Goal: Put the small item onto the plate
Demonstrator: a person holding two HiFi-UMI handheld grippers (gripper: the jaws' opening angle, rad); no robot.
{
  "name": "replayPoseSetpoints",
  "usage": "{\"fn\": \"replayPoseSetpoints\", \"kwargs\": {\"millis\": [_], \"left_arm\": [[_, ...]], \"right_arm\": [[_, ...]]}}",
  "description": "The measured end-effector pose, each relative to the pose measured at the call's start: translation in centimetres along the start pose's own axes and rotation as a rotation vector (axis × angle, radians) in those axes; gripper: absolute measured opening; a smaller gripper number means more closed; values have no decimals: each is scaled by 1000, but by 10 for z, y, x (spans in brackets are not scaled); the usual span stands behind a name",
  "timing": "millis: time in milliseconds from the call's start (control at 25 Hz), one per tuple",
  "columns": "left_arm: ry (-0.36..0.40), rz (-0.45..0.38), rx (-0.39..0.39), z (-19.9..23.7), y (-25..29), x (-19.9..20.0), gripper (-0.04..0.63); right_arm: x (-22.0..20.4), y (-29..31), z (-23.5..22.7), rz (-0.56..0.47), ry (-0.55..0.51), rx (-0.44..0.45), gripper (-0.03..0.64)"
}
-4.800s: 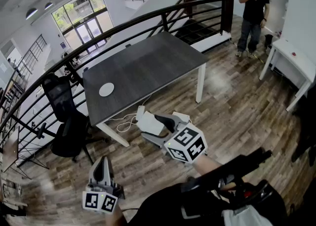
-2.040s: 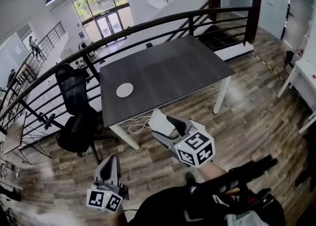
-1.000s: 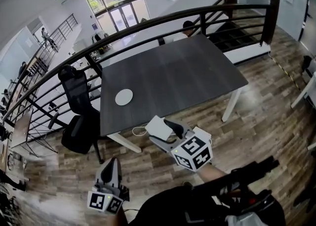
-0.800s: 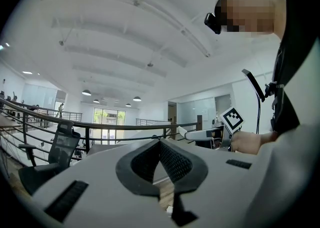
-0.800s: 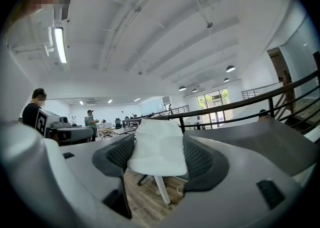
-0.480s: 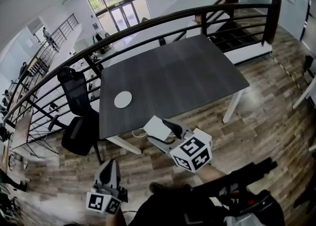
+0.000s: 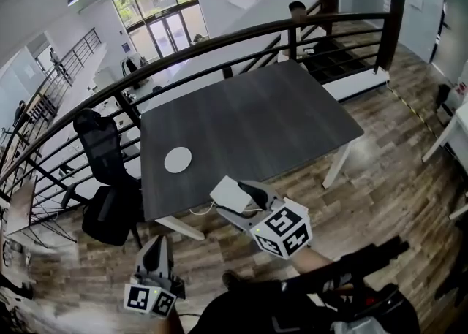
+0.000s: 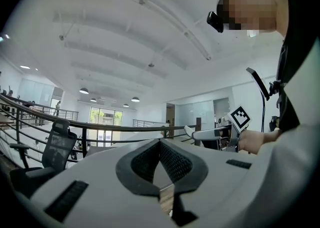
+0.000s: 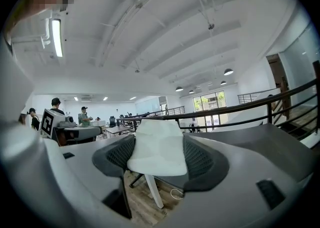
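Note:
A small white flat item [image 7: 229, 195] is clamped between the jaws of my right gripper [image 7: 232, 194], which hangs in the air short of the near edge of the dark table [image 7: 256, 117]. In the right gripper view the white item [image 9: 159, 148] fills the gap between the black pads. A round white plate [image 7: 178, 159] lies near the table's left edge, beyond and left of the item. My left gripper [image 7: 156, 245] is low at the left with its tips together and nothing in them; in its own view the left gripper [image 8: 161, 144] points level at the railing.
A black office chair [image 7: 102, 172] stands left of the table. A dark railing [image 7: 219, 40] runs behind the table. White cables [image 7: 197, 210] lie on the wooden floor under the near edge. People stand far off in the right gripper view.
Both grippers have drifted a little closer to the table, the right one still on the white item. The plate now sits lower in the head view.

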State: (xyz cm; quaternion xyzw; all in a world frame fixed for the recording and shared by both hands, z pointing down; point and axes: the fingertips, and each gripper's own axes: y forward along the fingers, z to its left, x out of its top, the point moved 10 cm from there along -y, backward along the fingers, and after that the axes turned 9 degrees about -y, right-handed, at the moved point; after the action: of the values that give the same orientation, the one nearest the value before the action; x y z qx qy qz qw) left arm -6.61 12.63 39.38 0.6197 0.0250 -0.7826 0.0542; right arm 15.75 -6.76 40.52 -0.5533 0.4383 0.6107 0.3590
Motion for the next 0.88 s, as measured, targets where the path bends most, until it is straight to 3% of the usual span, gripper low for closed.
{"fn": "replayPoseSetpoints", "kwargs": {"millis": [480,880], "left_arm": [[-19,9,-85,79,25,17,5],[-32,18,-150,159,21,23,5]], "right_arm": [[17,55,9,8,4,-86,313],[23,119,46,13,-5,-131,313]]}}
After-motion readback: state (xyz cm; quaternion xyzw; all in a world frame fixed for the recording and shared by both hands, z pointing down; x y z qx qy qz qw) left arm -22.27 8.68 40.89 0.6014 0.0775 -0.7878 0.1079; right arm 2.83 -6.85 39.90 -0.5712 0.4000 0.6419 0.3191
